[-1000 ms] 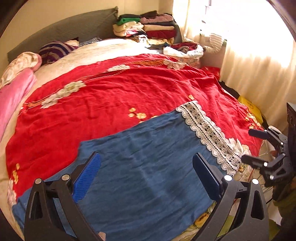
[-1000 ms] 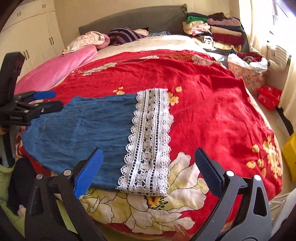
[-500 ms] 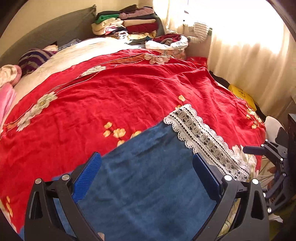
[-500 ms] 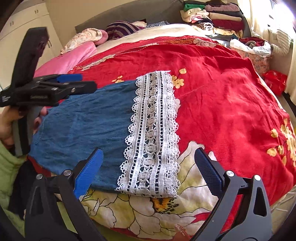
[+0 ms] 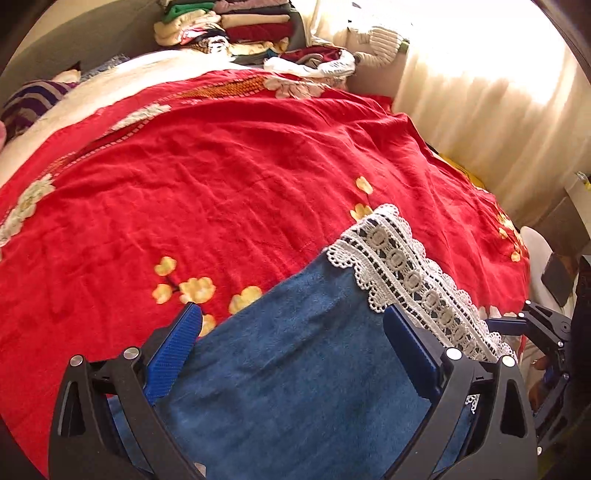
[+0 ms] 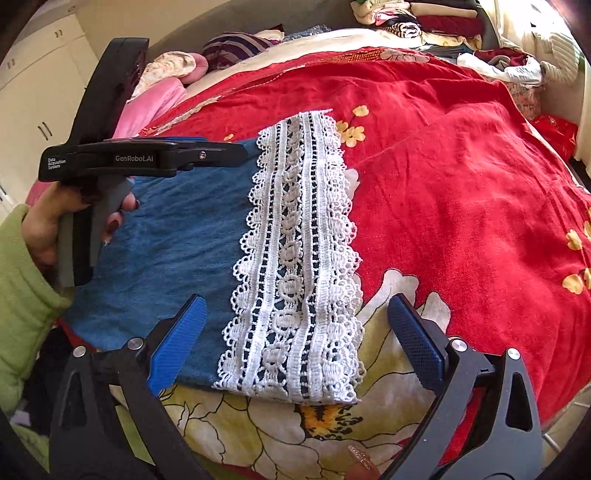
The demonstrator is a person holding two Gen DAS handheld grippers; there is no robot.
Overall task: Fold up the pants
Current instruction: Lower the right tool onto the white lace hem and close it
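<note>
one blue pants [image 6: 173, 236], lengthwise left-right, lace hem [image 6: 295, 266] probably rightward

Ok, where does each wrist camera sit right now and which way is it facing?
Left wrist: sits above the blue pants, faces up the red bedspread toward the clothes pile; left gripper open.
Right wrist: sits at the bed's near edge over the lace hem, faces the headboard; right gripper open, left hand visible.
Shared: pants, lace, bedspread; each shows the other gripper.

A wide bed under a red flower-printed cloth cover [image 6: 443, 177] carries flat blue fabric pants with a white lace cuff [image 6: 295, 258], their lace end lying ahead between the right jaws, the blue cloth between the left.
</note>
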